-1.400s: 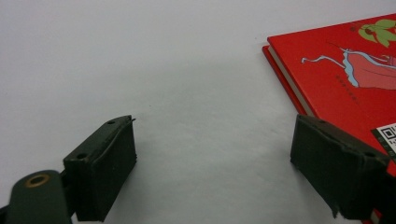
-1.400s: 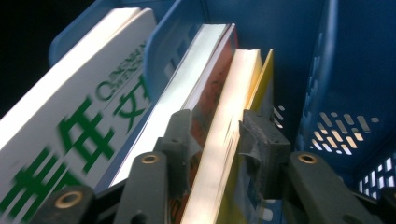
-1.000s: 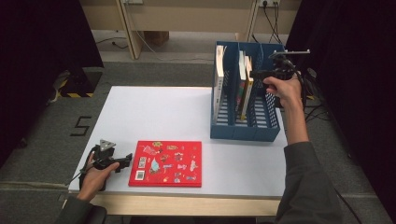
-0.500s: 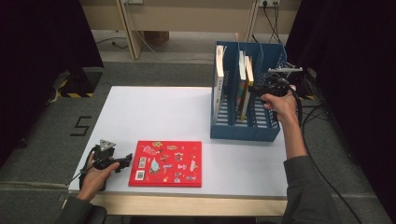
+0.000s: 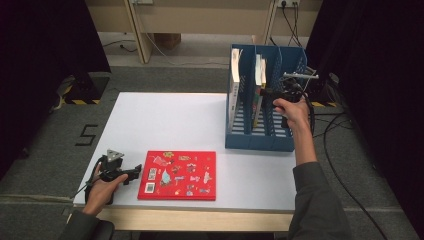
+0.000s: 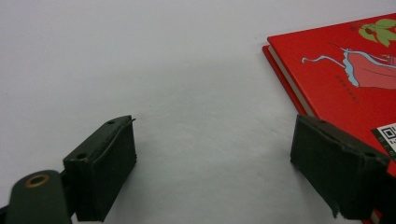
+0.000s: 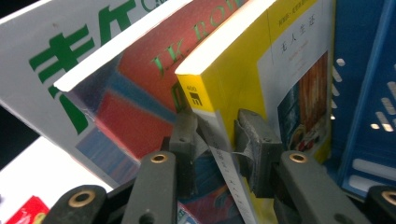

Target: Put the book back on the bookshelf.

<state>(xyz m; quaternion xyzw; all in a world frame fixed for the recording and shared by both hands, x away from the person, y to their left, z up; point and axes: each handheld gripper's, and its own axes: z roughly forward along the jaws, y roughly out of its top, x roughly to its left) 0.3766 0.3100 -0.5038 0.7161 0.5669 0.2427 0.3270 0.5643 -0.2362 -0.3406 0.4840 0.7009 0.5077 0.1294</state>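
Note:
A blue file rack (image 5: 260, 136) stands at the table's far right with several upright books in its slots. My right gripper (image 5: 268, 93) reaches into it from the right. Its jaws have just been closing, and the pads now press on both sides of the spine of a yellow book (image 7: 289, 60) (image 5: 262, 82); the right gripper (image 7: 217, 140) is shut on it. A red picture book (image 5: 177, 175) lies flat near the front edge. My left gripper (image 5: 135, 173) rests on the table just left of it, open, with only bare table between the jaws of the left gripper (image 6: 212, 163) and the red book (image 6: 355, 79) beside its right jaw.
Next to the yellow book lean a red-and-blue book (image 7: 135, 93) and a white one with green lettering (image 7: 70, 51). The white table (image 5: 170, 120) spreads between the rack and the red book. Cables (image 5: 330, 135) trail on the floor to the right.
My right hand has sunk toward the rack and its jaws have closed onto the yellow book. The left hand and the red book have stayed put.

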